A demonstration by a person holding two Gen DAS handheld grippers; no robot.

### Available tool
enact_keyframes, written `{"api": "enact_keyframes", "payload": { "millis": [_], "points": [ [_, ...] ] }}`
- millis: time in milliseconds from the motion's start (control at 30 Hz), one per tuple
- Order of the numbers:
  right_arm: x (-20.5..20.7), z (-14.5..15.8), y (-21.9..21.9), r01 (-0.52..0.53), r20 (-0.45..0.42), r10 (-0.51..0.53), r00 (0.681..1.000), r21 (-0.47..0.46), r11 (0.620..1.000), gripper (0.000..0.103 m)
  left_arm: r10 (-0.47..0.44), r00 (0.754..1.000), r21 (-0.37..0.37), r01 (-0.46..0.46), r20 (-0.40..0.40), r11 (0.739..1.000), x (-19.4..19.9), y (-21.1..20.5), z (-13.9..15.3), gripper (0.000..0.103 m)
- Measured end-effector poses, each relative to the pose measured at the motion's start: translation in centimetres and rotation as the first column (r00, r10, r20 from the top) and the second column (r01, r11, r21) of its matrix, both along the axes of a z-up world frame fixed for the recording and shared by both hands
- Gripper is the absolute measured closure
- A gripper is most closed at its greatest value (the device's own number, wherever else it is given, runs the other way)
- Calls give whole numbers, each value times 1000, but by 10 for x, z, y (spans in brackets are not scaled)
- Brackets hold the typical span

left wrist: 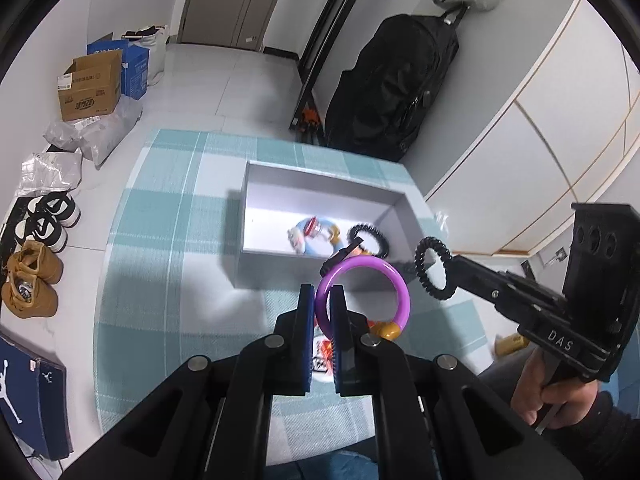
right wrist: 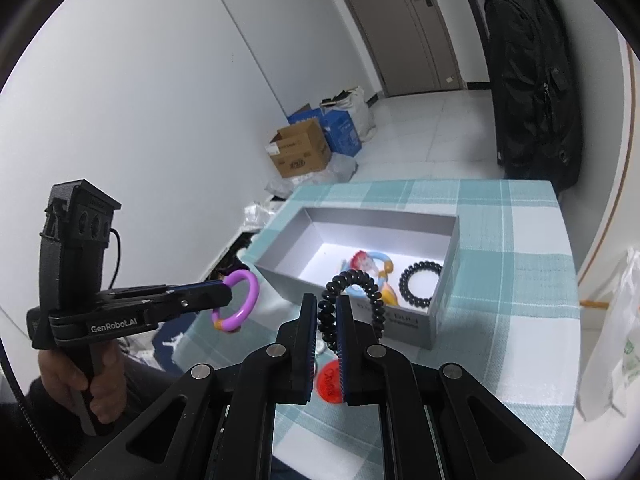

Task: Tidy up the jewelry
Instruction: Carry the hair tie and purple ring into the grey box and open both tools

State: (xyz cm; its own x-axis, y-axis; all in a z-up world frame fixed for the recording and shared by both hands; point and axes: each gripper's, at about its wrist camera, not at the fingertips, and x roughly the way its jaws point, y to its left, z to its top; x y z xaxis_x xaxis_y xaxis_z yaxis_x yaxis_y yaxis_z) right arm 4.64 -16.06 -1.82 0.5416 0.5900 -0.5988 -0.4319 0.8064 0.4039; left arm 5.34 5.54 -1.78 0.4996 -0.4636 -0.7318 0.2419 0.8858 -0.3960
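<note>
My left gripper (left wrist: 322, 293) is shut on a purple ring bracelet (left wrist: 394, 280) with an orange bead, held above the checked tablecloth just in front of the grey box (left wrist: 320, 176). My right gripper (right wrist: 322, 305) is shut on a black coil hair tie (right wrist: 370, 284), also lifted near the box's front wall. Each gripper shows in the other's view: the right gripper (left wrist: 452, 264) with the black coil hair tie (left wrist: 420, 276), the left gripper (right wrist: 228, 294) with the purple ring bracelet (right wrist: 250, 296). Inside the grey box (right wrist: 360, 216) lie a blue and orange bracelet (right wrist: 370, 264) and another black coil tie (right wrist: 420, 282).
A red disc (right wrist: 330, 384) and small orange pieces (left wrist: 325, 348) lie on the cloth under the grippers. A black suitcase (left wrist: 392, 88) stands behind the table. Cardboard boxes (left wrist: 90, 88), bags and shoes (left wrist: 32, 280) sit on the floor at the left. A plastic bag (right wrist: 612, 340) hangs at the right.
</note>
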Motion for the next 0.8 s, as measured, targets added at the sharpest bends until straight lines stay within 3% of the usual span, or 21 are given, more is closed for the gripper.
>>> {"api": "enact_keyframes", "payload": {
  "millis": [267, 533, 800],
  "points": [
    [9, 15, 1, -1, 16, 0, 1000, 78, 997, 95, 19, 999, -26, -18, 36, 999, 14, -4, 10, 100],
    [32, 20, 4, 23, -9, -22, 1000, 115, 993, 95, 82, 996, -62, -83, -15, 995, 41, -3, 3, 100],
    [56, 13, 10, 46, -61, -39, 997, 130, 990, 95, 84, 996, -58, -86, -41, 995, 54, -9, -1, 100]
  ]
}}
